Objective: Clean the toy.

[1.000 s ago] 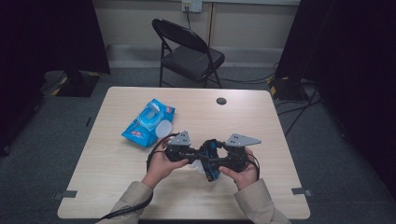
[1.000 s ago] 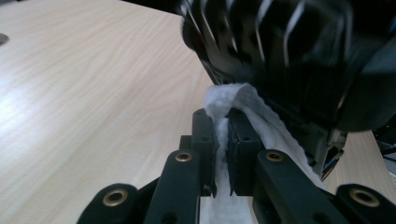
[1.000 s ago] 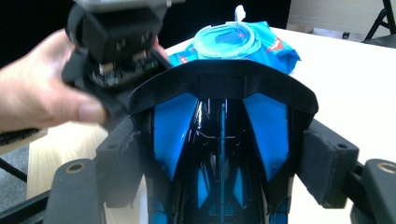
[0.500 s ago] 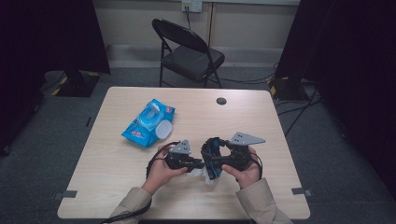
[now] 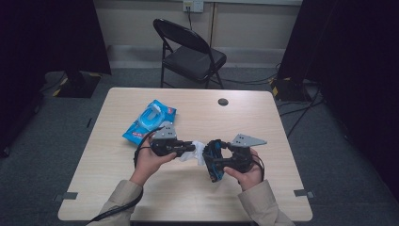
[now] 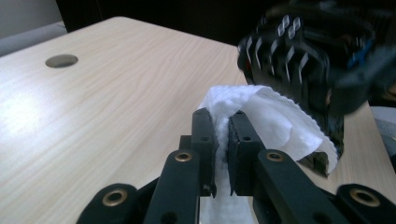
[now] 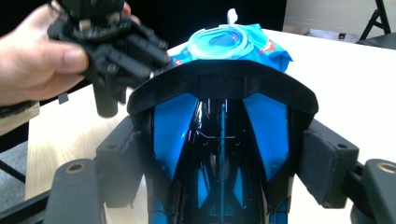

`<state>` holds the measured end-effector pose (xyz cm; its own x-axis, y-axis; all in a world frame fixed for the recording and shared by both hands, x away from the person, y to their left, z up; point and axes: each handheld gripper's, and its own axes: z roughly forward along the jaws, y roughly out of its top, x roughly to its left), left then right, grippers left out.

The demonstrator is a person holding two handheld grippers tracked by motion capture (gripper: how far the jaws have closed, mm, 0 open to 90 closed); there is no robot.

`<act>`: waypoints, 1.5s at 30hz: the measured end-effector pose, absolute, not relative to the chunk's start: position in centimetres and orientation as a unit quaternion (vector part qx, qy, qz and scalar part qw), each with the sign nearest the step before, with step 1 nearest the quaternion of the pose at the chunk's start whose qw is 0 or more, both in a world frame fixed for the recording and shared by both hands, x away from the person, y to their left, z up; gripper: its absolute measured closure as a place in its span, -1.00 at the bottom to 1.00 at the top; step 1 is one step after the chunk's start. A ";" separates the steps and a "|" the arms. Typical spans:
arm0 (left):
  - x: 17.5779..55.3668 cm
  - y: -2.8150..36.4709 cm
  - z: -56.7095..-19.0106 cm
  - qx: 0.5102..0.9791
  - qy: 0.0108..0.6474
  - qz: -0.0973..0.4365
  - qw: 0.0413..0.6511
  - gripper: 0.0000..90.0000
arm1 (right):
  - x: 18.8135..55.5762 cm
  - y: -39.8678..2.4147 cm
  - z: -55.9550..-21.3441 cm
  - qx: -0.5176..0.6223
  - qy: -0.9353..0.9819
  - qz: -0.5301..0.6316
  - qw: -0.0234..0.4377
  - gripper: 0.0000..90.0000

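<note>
Item: left gripper (image 5: 181, 147). It is held in the person's left hand (image 5: 148, 162) above the near middle of the table (image 5: 108, 188). Its jaws are drawn narrow and are clamped on a fold of a white wipe (image 6: 261, 116); in the left gripper view the wipe is pinched between both pads and is draped up against the black and blue object.

Item: right gripper (image 5: 211, 160). It is held in the person's right hand (image 5: 247, 174), just beside the left gripper. Its jaws are set wide and are pressed on either flank of a black and blue object (image 7: 219, 140), seen in the right gripper view as a curved black shell with blue panels. What the object is cannot be told.

Item: white wipe. It is located between the two grippers, above the tabletop, and is touched by the ribbed side of the held object.

Item: blue wipes packet (image 5: 149, 121). It is laid flat on the far left part of the table, behind the left gripper, with a round clear lid on top.

Item: round hole (image 5: 223, 101). It is set in the tabletop near the far edge.

Item: black folding chair (image 5: 188, 52). It is placed beyond the table.
</note>
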<state>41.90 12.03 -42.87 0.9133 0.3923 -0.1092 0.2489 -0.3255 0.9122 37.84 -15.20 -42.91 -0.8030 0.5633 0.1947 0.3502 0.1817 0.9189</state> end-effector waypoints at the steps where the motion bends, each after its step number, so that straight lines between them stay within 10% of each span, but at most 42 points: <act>1: 42.0 11.9 -42.7 0.809 0.199 0.067 0.549 0.85 | 37.8 -15.1 -42.9 0.297 0.764 0.565 0.095 -0.43; 45: 40.9 6.0 -46.6 0.843 0.171 0.025 0.510 0.85 | 38.0 -15.5 -42.7 0.308 0.748 0.580 0.098 -0.43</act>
